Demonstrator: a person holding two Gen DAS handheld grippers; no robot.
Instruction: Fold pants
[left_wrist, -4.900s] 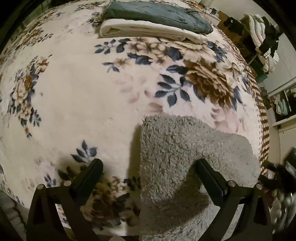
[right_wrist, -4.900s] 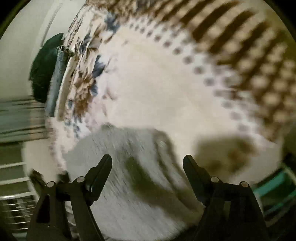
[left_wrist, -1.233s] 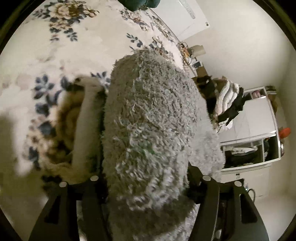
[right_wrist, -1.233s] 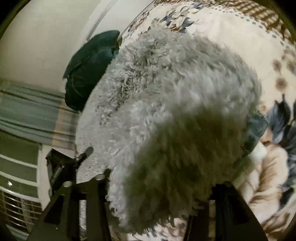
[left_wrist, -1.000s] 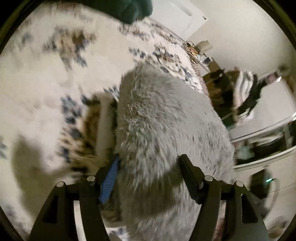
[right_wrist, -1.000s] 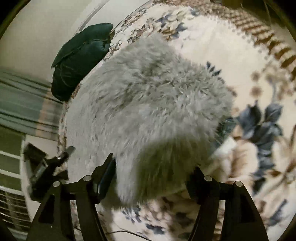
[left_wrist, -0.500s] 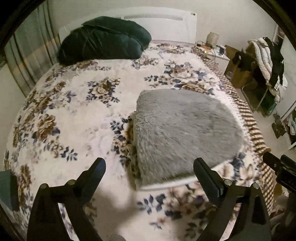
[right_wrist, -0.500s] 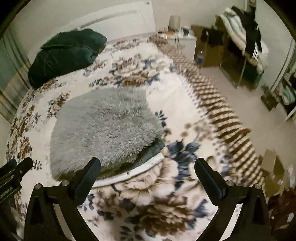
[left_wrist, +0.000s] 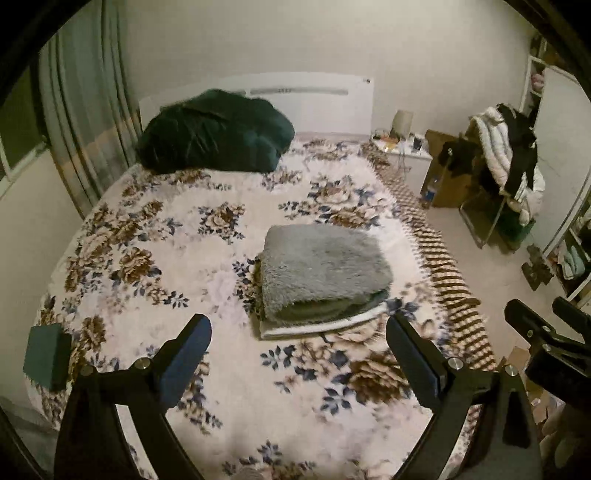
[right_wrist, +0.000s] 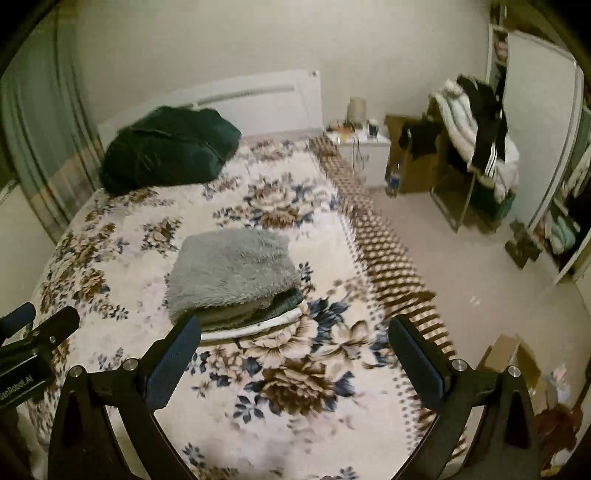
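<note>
Both claws released, holding nothing: left claw (left_wrist: 298, 352), right claw (right_wrist: 294, 350). Folded grey fluffy pants (left_wrist: 321, 269) top a stack of 3 folded garments, mid floral bed (left_wrist: 155, 240). Dark green pillow (left_wrist: 214, 136) at 11 o'clock.

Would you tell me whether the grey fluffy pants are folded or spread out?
Folded: the grey pants form a compact rectangle atop the stack.

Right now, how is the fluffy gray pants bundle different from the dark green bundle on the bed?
The gray pants are folded flat and square, topping a stack mid-bed; the green bundle is a rumpled heap by the headboard. The gray looks shaggy, the green smoother. Both rest on the floral blanket.
</note>
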